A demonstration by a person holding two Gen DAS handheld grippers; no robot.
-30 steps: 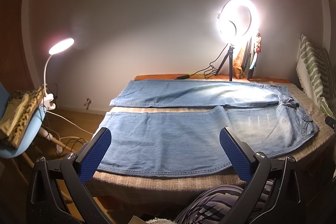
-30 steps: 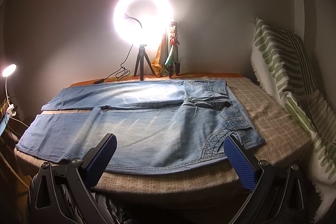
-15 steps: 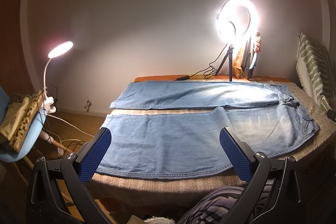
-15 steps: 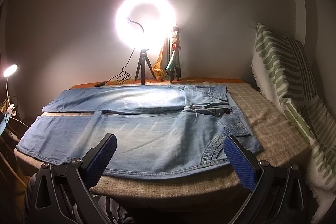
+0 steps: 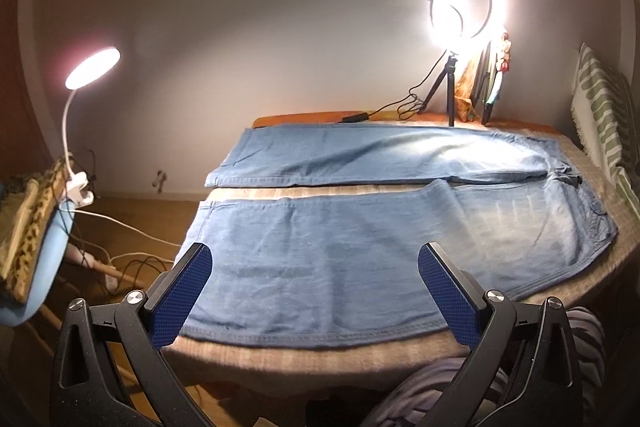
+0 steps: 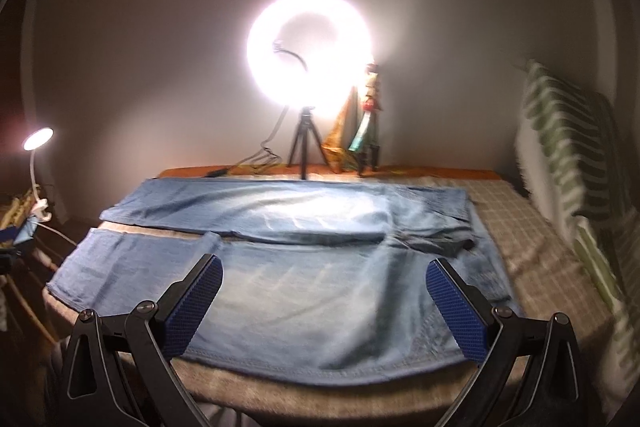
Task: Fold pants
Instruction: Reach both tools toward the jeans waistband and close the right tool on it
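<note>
Light blue jeans (image 5: 360,247) lie flat on the table, both legs spread apart and pointing left, waist at the right. They also show in the right wrist view (image 6: 320,287). My left gripper (image 5: 316,291) is open and empty, hovering over the near leg close to the table's front edge. My right gripper (image 6: 326,303) is open and empty, over the near hip and thigh part by the front edge. The right wrist view is blurred.
A checked cloth covers the table (image 5: 320,355). A lit ring light on a tripod (image 5: 466,7) stands at the back, with a cable beside it. A green striped cushion (image 6: 572,167) leans at the right. A clip lamp (image 5: 92,67) and blue chair (image 5: 44,267) stand left.
Both grippers have moved forward and down toward the jeans, so the pants look larger and closer. The jaws stay open. The jeans have not moved.
</note>
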